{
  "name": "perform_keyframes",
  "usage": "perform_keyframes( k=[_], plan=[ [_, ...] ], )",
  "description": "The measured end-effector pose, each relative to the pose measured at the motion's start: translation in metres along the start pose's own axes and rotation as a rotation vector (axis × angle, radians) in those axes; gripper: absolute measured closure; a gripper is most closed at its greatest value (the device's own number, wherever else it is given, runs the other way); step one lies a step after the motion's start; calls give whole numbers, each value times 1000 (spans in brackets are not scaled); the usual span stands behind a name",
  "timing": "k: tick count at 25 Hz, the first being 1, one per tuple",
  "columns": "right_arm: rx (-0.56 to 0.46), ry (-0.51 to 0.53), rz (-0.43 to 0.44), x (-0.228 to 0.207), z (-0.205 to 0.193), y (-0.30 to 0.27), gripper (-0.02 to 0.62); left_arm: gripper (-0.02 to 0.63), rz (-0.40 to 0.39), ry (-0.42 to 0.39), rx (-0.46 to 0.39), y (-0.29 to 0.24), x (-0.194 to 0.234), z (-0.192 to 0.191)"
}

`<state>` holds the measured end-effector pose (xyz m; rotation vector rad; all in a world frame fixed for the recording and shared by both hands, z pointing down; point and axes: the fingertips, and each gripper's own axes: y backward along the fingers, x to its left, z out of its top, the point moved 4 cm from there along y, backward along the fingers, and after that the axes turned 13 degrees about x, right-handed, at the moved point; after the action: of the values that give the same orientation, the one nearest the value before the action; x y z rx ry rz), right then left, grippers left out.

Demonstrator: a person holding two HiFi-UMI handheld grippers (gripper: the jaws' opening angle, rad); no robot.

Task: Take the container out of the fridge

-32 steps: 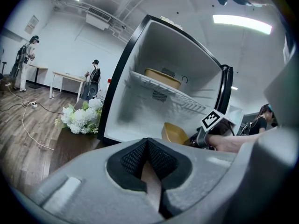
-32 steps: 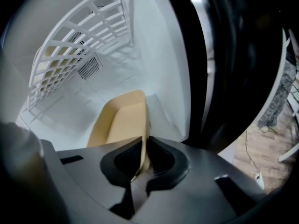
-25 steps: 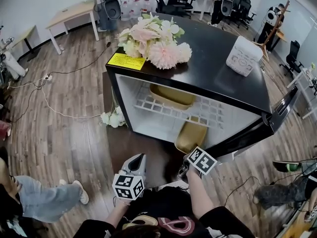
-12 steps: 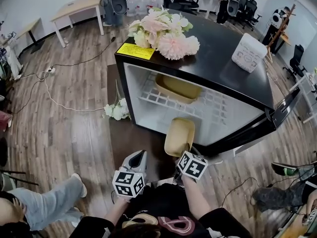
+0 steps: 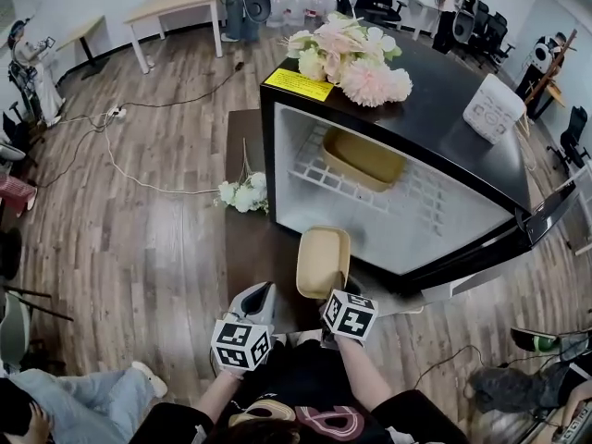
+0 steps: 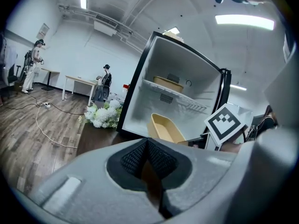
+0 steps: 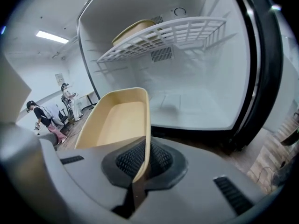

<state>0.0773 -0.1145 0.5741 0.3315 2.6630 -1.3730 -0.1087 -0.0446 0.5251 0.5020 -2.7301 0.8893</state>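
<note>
Right gripper view shows the right gripper (image 7: 140,164) shut on the near wall of the container (image 7: 114,118), which is already outside the fridge (image 7: 205,87), just before its open front. Its long axis runs away from the jaws, toward the fridge. The left gripper (image 6: 147,164) is closed and empty (it is the farther one). The gripped rim is partly hidden inside the jaws. A second tray (image 7: 135,29) lies on the shelf (image 7: 177,34).

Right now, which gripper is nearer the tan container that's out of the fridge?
Right. The right gripper is clamped on the near rim of the container. The left gripper hangs to its left, shut and empty, clear of it.
</note>
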Motion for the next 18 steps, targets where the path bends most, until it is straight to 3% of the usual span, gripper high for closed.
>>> perform_keyframes(
  k=[18],
  plan=[
    [78, 251, 80, 83, -26, -28, 584, 598, 115, 47, -36, 42, 34, -13]
  ],
)
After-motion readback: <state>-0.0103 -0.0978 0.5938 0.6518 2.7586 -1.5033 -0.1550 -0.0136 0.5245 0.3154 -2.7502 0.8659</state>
